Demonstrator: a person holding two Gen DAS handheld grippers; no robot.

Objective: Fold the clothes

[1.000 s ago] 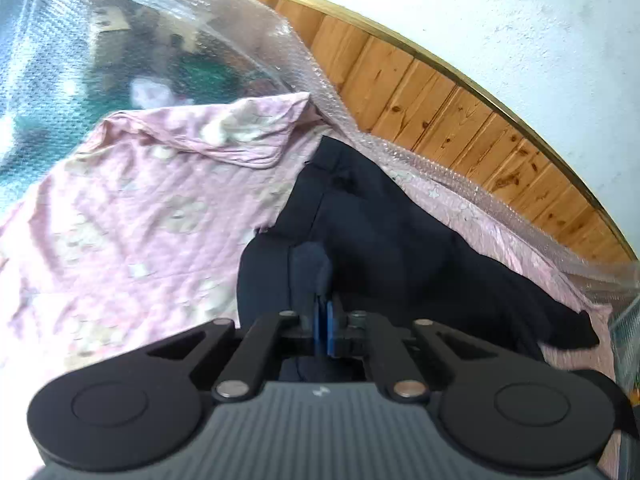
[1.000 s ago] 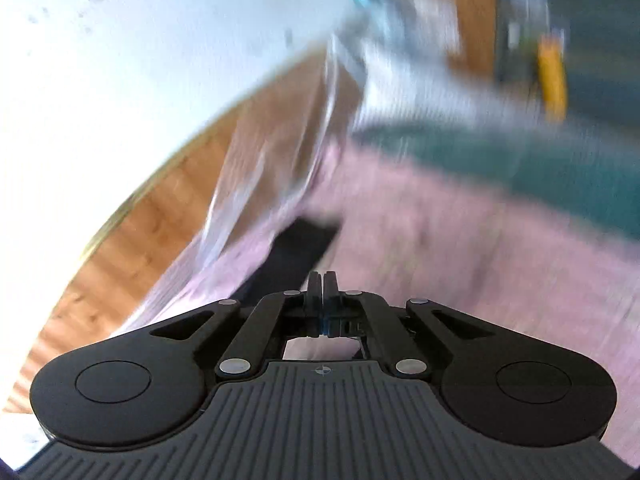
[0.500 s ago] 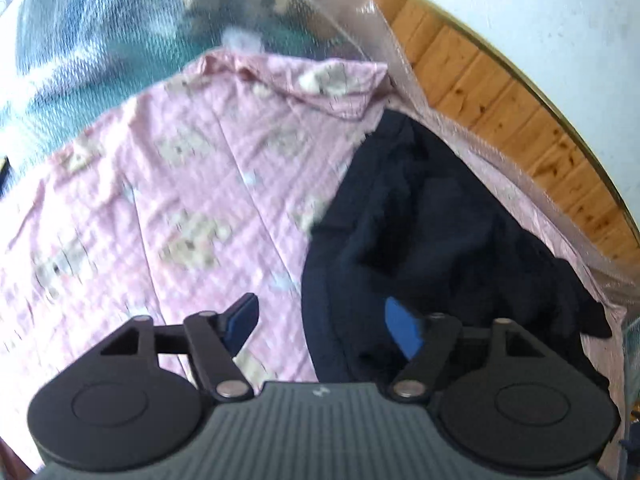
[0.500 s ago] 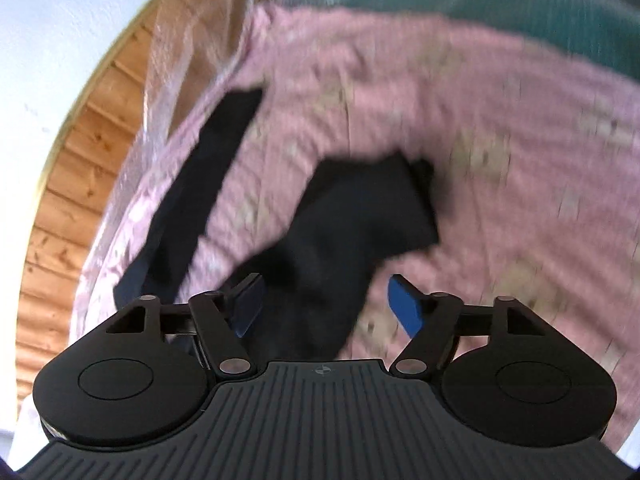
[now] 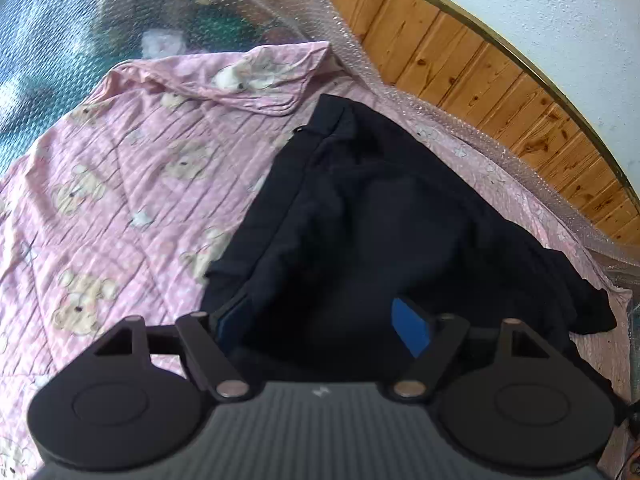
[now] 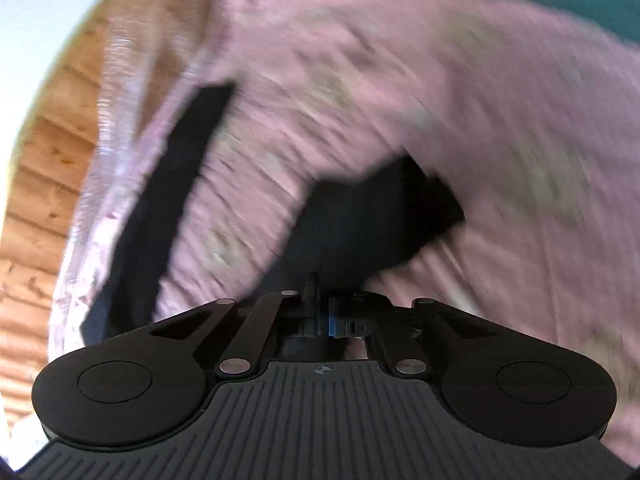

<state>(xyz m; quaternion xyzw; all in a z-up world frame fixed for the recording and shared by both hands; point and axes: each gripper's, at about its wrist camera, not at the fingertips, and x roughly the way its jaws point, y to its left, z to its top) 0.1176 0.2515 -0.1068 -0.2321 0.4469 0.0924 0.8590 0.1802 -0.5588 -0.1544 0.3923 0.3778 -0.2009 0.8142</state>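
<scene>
A black garment [image 5: 380,220] lies crumpled on a pink quilt with bear prints [image 5: 120,200]. My left gripper [image 5: 324,320] hangs just above its near part. The jaws are opening, the blue pads [image 5: 412,328] stand wide apart, and the cloth lies under them, not pressed. In the blurred right wrist view a flap of the black garment [image 6: 372,220] runs down to my right gripper [image 6: 318,296]. That gripper is shut, and the cloth's near edge looks pinched at the tips. A long black strip [image 6: 172,184] lies further left on the quilt [image 6: 440,80].
Bubble wrap [image 5: 360,52] runs along the quilt's far edge, below a wooden panel [image 5: 480,80] and a white wall. Dark clutter shows through plastic at the top left [image 5: 120,20]. The wood panelling [image 6: 40,200] borders the quilt on the left in the right wrist view.
My left gripper went from shut to wide open and shifted over the black garment. My right gripper dropped towards the quilt, opened above the black flap, then shut at its near edge.
</scene>
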